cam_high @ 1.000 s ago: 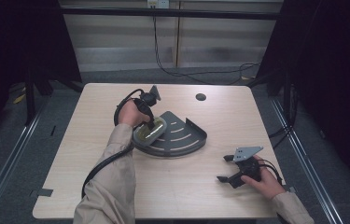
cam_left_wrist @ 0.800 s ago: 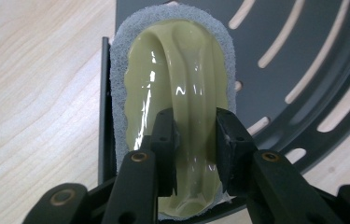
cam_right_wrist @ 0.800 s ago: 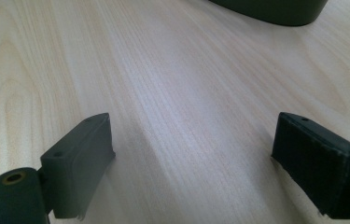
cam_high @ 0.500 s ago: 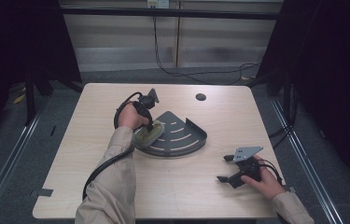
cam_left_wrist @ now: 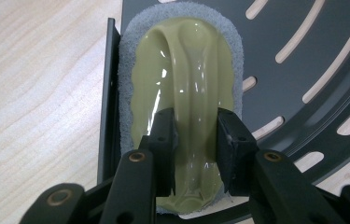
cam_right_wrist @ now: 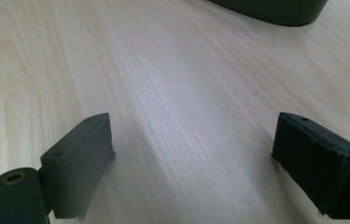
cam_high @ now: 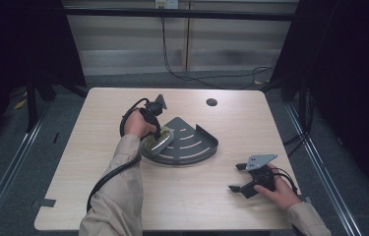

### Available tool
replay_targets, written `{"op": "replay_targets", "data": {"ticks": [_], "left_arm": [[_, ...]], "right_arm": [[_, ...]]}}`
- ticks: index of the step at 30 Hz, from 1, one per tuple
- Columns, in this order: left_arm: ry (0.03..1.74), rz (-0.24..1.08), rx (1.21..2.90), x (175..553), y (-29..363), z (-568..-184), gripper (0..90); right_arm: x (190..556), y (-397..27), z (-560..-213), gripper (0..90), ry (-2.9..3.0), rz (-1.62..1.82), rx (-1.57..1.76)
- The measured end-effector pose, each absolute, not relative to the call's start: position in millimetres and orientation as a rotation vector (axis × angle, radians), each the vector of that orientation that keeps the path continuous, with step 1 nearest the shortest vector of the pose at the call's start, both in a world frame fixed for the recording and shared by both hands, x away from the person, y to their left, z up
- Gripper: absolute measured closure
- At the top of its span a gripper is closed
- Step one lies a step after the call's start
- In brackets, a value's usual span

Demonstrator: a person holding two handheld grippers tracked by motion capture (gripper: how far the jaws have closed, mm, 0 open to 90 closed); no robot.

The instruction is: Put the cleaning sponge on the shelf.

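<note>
A dark grey quarter-round slotted rack [cam_high: 192, 142] lies mid-table. On its left part rests a scrubbing pad with a glossy olive-green handle [cam_high: 158, 141] and grey felt base. In the left gripper view the scrubber [cam_left_wrist: 186, 70] lies against the rack's [cam_left_wrist: 303, 51] straight wall, and my left gripper [cam_left_wrist: 195, 151] is shut on the raised handle ridge. My left gripper [cam_high: 157, 132] points down onto it in the high view. My right gripper [cam_high: 239, 177] rests on the table at front right, open, nothing between its jaws [cam_right_wrist: 193, 161].
A small dark round hole [cam_high: 211, 102] sits in the tabletop near the far edge. Cables trail from both grippers. The rack's curved rim [cam_right_wrist: 275, 11] shows at the top of the right gripper view. Bare wood lies between rack and right gripper.
The left hand and gripper have shifted slightly on the scrubber at the rack's left side. The right gripper has stayed still.
</note>
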State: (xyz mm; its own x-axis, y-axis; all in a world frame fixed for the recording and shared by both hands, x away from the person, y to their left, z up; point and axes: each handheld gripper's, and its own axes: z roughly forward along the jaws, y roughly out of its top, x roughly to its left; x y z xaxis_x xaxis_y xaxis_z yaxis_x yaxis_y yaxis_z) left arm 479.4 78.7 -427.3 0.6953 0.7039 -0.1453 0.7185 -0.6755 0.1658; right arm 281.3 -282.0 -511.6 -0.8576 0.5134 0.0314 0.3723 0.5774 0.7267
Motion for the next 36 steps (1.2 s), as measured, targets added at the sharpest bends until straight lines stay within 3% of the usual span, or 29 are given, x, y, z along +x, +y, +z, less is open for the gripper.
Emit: {"op": "replay_targets", "data": {"ticks": [7, 36], "left_arm": [[1.154, -0.105, 2.688, 479, 78, -427, 67.2], [1.16, -0.05, 2.616, 468, 93, -407, 34.8]], "right_arm": [[281, -282, -512, 11.7, 2.625, 1.145, 0.745], [281, -282, -512, 11.7, 2.624, 1.145, 0.742]]}}
